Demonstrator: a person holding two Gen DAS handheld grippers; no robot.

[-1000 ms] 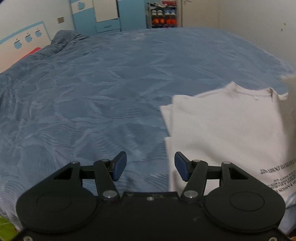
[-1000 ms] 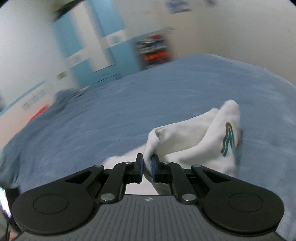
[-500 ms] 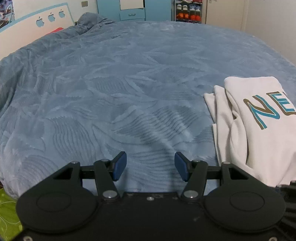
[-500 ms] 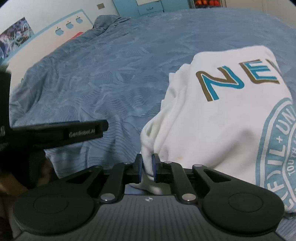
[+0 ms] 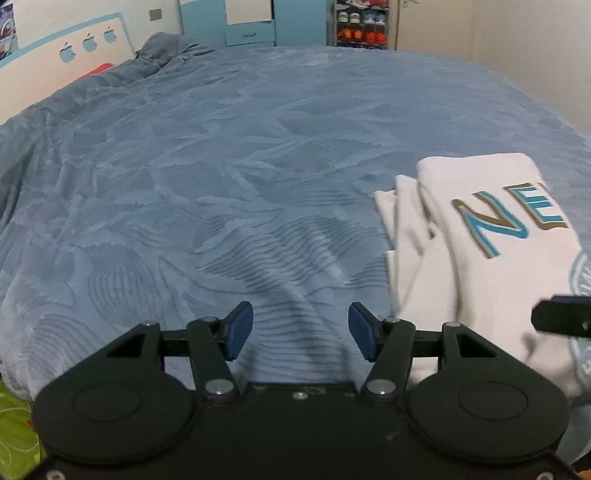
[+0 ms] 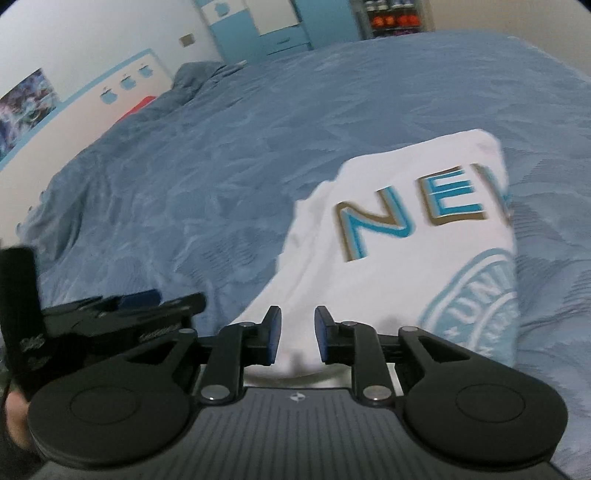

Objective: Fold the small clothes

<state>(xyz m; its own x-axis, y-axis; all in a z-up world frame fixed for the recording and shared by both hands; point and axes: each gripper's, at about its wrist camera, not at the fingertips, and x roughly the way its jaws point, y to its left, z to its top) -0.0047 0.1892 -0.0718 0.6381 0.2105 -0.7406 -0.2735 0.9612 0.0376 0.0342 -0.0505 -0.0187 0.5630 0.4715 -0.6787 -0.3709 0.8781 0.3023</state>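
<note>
A white T-shirt (image 6: 417, 254) with blue and gold letters and a pale blue round print lies folded on the blue bedspread (image 6: 236, 147). My right gripper (image 6: 297, 336) stands open just over the shirt's near edge, nothing between its fingers. In the left wrist view the same shirt (image 5: 491, 266) lies at the right, and my left gripper (image 5: 301, 330) hangs wide open over bare bedspread (image 5: 240, 177) to the shirt's left. The left gripper (image 6: 122, 314) also shows at the left of the right wrist view.
The bedspread runs far back to a bunched pillow end (image 5: 166, 48). Behind it stand blue and white wardrobes (image 5: 243, 18) and a shoe rack (image 5: 362, 26). A green patterned surface (image 5: 14, 435) shows below the bed's near left edge.
My right gripper carried the shirt's edge over, laid it printed side up, then opened and let go. The left gripper stayed open and shifted a little left of the shirt.
</note>
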